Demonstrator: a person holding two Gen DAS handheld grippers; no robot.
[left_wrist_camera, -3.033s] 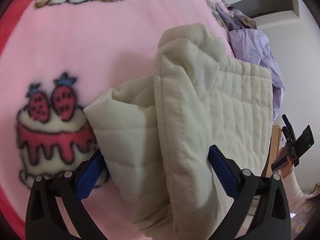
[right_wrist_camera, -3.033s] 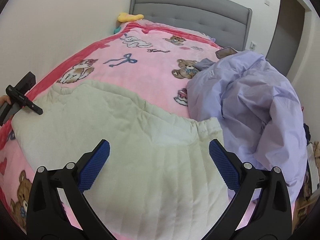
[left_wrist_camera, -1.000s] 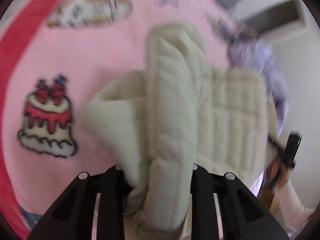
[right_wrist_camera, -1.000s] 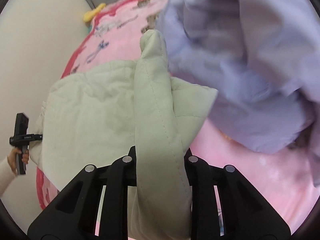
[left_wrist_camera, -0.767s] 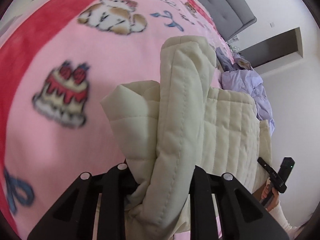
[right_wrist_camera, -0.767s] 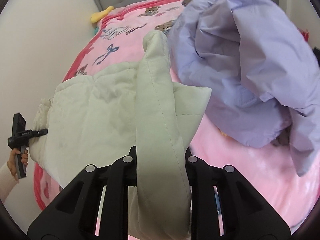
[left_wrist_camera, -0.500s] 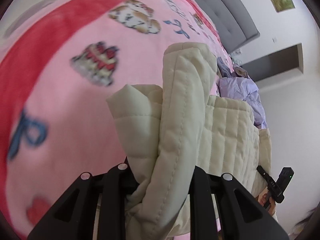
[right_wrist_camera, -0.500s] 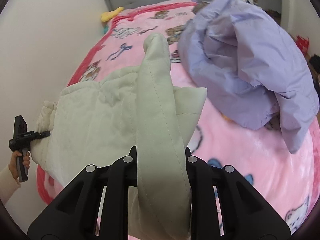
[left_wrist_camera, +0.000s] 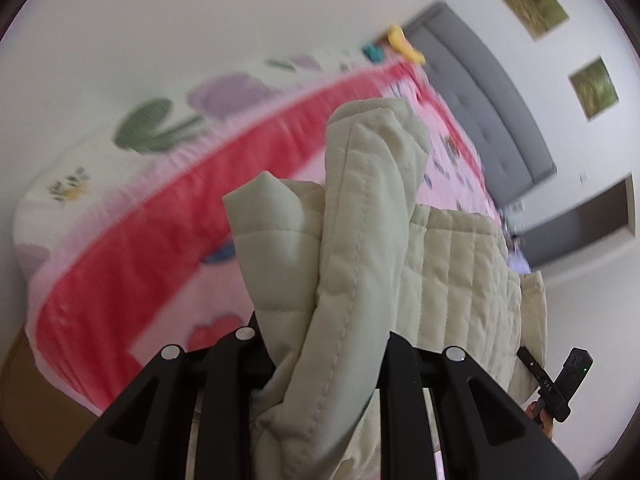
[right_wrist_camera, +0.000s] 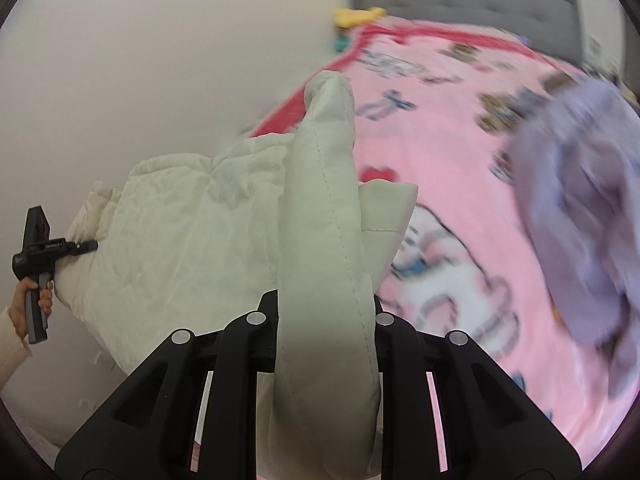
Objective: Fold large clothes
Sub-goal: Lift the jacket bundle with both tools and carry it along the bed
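Left wrist view: left gripper pinches the cream quilted jacket – right gripper likewise, jointly lifting its edge above the pink bed for folding.

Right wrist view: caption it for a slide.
Right gripper clamps a cream quilted jacket above a pink cartoon blanket; lavender garment lies beside it.

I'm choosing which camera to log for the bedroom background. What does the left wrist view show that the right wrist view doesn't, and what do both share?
Only the left wrist view: two framed pictures on the wall, a dark doorway, and the right gripper. Only the right wrist view: a lilac garment heaped on the bed, and the left gripper. Both: the cream quilted jacket clamped in the viewing gripper, the pink blanket, the grey headboard and a yellow toy.
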